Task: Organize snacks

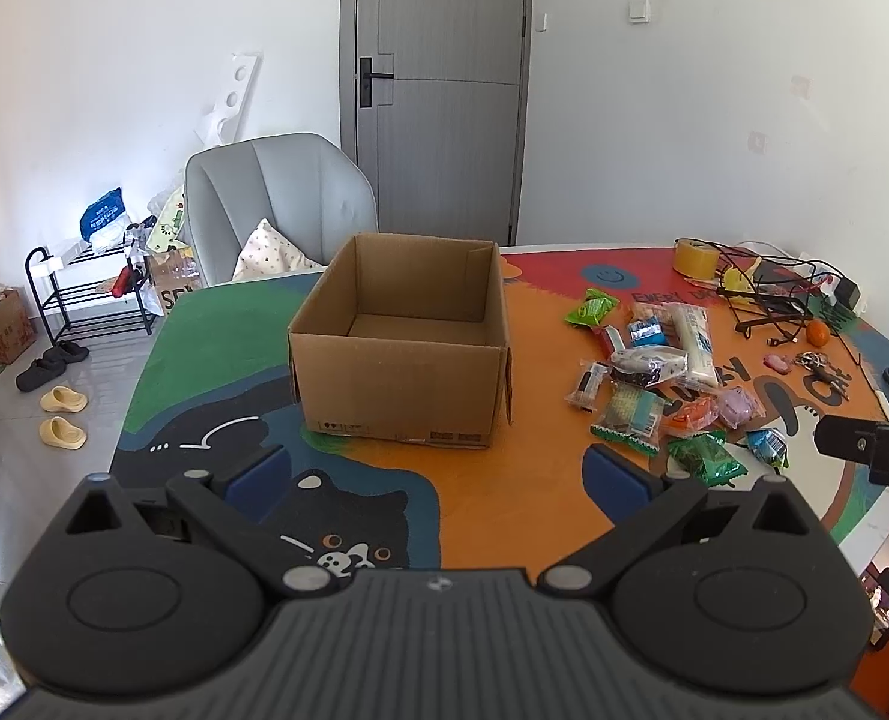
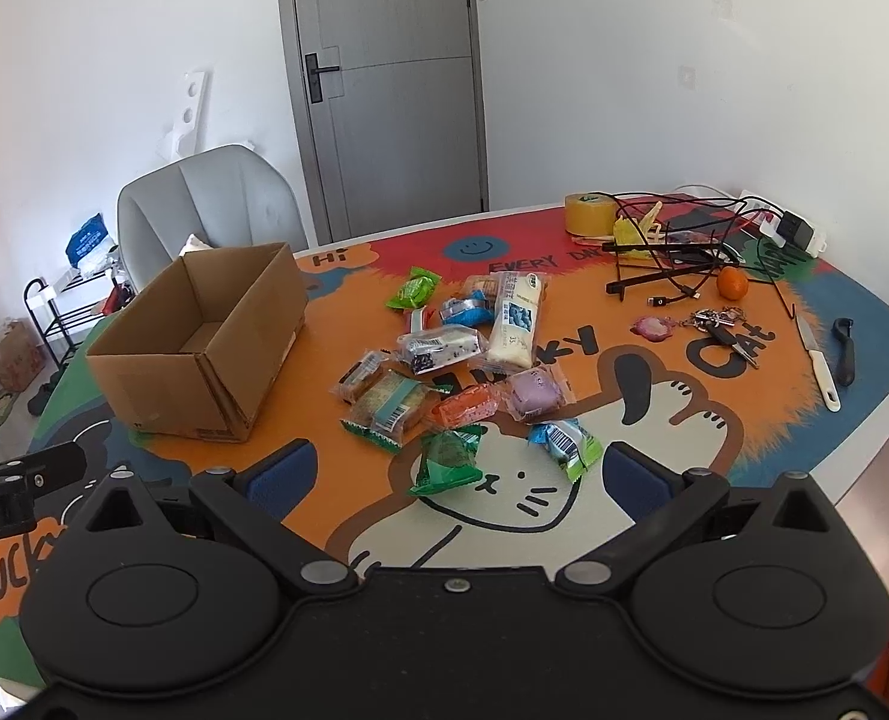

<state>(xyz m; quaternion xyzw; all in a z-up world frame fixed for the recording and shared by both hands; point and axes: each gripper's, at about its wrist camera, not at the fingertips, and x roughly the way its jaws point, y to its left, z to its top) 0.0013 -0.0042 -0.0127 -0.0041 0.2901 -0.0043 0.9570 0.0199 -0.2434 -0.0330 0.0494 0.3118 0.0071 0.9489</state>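
Snacks (image 2: 462,360) lie heaped on the table (image 2: 654,480), just beside the empty box (image 2: 204,348). Both the left gripper (image 1: 438,474) and right gripper (image 2: 456,474) hover wide open, empty. Overlapping, slippery wrappers could make a pinch drag neighbours along.

Box on one side, snacks on the other

From the left claw (image 1: 438,471), the open box (image 1: 402,354) sits on the table (image 1: 216,354) straight ahead, with the snack pile (image 1: 660,384) off to its right. From the right claw (image 2: 456,474), the snacks (image 2: 462,360) lie just ahead, the box (image 2: 204,342) ahead to the left, and the tape roll (image 2: 588,213), cables (image 2: 684,240) and keys (image 2: 720,324) farther back on the right.
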